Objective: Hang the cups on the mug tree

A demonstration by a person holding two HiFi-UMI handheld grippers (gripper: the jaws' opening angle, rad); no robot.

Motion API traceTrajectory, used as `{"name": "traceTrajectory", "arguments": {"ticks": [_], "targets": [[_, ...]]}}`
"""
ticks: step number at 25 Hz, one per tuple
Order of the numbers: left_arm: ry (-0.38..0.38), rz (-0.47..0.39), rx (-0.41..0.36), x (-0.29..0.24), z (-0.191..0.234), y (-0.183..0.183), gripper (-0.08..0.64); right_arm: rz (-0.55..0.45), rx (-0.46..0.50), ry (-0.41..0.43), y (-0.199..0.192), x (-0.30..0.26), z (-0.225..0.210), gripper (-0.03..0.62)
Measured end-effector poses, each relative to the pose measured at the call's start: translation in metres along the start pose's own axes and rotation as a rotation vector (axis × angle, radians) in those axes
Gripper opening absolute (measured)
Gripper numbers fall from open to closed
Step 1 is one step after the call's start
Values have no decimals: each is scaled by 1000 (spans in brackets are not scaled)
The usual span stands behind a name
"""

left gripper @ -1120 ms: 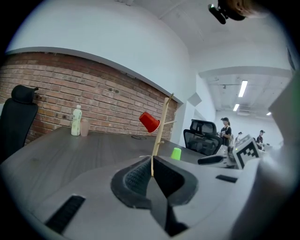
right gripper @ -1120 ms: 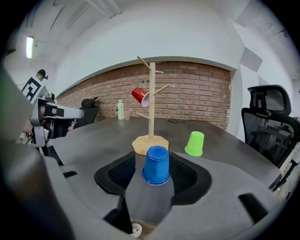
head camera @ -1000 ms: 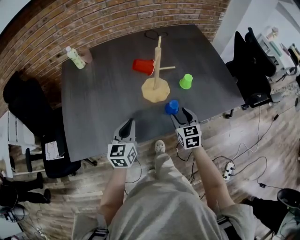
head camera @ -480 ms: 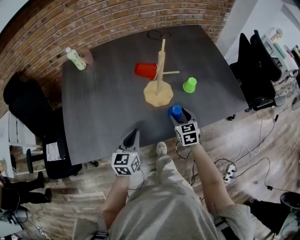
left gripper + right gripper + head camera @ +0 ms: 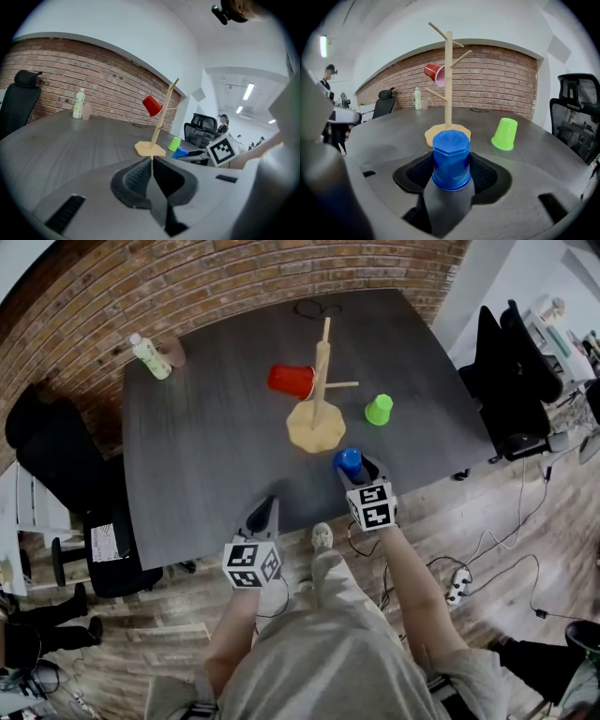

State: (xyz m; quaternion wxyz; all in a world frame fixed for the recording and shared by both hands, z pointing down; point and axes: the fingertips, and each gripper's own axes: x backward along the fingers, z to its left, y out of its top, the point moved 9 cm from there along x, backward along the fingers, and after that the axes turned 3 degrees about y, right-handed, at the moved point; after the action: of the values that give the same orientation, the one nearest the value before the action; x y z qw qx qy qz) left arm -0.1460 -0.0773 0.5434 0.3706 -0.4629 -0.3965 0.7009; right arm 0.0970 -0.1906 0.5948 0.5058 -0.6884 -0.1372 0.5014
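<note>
- two claws in play, and the right claw [image 5: 357, 470] has the job: its jaws are closed on the blue cup [image 5: 451, 157], pads pressed to both flanks.
- that cup sits dead centre in the claw, long axis upright, closed base on top, mouth pointing down.
- left claw [image 5: 151, 165] is pinched together on nothing. it sits well off to the right claw's left and further back, by the near edge of the table [image 5: 206, 456].
- here's the relation that counts: the mug tree [image 5: 448, 79] stands straight ahead of the right claw, beyond the cup and a touch to the left. the right hand is plainly the nearer one.
- red cup [image 5: 435, 74] hangs on the tree's left side, and a bare peg [image 5: 462, 56] slants upward on the right, high above the gripped cup.
- my read: the cup has to rise and tip until its mouth faces that peg, then slide on along the slant.
- green cup [image 5: 505, 134] waits ahead and to the right of the claw, mouth down, apart from the tree's base.
- tough to call: the blue cup's rim is hidden behind the claw's own body, so i can't say whether it rests on the table or hangs clear. from the head view the pegs are foreshortened, so their angles barely read.
</note>
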Motion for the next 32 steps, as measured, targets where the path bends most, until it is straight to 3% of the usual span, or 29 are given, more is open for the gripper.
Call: {"name": "traceTrajectory", "arguments": {"ticks": [17, 32], "targets": [[-10, -11, -12, 11, -6, 4, 15, -65, 19, -2, 24, 22, 10, 241], [-39, -40, -22, 14, -7, 17, 15, -163, 97, -14, 81, 52, 11, 241]]}}
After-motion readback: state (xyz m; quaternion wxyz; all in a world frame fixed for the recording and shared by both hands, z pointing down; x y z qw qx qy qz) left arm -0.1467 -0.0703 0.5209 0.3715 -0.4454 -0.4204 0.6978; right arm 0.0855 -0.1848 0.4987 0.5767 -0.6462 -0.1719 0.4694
